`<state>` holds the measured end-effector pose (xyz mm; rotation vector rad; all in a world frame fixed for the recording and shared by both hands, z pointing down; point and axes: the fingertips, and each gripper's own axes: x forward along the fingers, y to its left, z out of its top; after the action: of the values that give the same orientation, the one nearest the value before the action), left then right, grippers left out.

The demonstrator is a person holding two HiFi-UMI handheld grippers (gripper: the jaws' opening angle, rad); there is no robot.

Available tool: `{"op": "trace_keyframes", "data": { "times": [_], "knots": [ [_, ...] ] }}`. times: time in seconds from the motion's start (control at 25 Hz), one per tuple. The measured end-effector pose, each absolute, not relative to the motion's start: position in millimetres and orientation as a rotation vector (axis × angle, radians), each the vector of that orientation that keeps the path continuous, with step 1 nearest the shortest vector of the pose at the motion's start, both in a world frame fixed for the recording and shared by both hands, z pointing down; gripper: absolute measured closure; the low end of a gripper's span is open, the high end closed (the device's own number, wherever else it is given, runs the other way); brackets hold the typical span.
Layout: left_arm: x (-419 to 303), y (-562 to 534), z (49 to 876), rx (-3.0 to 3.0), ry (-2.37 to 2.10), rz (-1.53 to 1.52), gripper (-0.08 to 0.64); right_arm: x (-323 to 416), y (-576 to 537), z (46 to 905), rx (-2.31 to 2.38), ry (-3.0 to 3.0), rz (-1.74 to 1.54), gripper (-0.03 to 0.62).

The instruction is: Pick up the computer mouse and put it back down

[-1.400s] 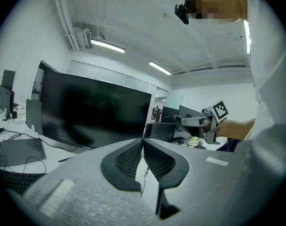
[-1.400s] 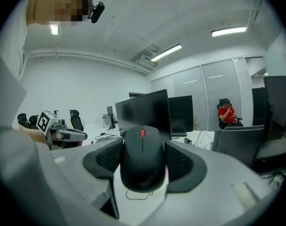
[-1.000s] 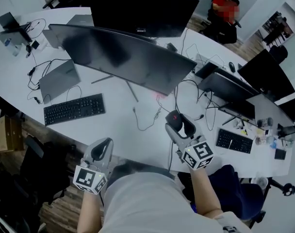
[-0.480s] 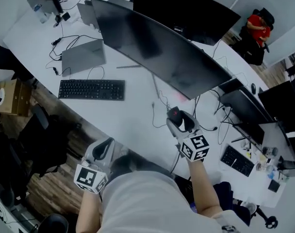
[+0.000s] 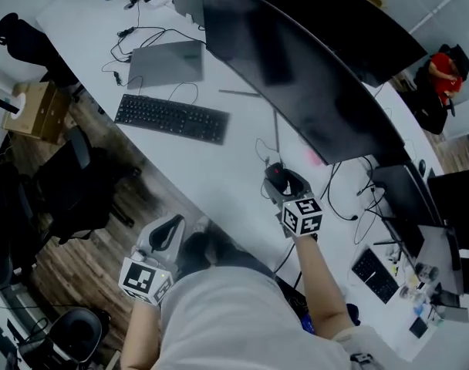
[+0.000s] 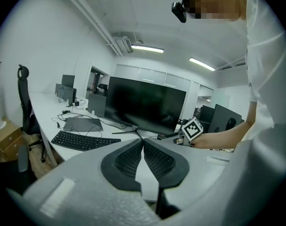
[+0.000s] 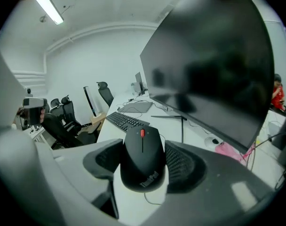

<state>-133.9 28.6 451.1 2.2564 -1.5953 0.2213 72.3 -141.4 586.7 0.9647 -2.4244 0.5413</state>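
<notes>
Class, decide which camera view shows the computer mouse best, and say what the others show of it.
The right gripper view: the computer mouse fills the centre, held in the right gripper, red wheel plain. The head view shows it small, half covered by that gripper. The left gripper view does not show it.

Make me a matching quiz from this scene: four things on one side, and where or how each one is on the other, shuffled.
1 black computer mouse with red wheel
2 left hand-held gripper
3 black flat keyboard
4 grey closed laptop

A jaws together, empty
B along edge of white desk
C beyond the keyboard
D held by right hand-held gripper

Pairs: 1-D, 2-A, 3-B, 4-C
</notes>
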Motion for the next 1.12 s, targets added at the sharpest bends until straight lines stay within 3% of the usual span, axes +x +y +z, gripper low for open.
{"op": "trace_keyframes", "data": {
  "times": [1.12],
  "knots": [
    [-167, 89, 467, 2.014, -1.803, 0.250, 0.543, 25, -154, 738, 0.755, -2.196, 0.602, 0.314]
  ]
}}
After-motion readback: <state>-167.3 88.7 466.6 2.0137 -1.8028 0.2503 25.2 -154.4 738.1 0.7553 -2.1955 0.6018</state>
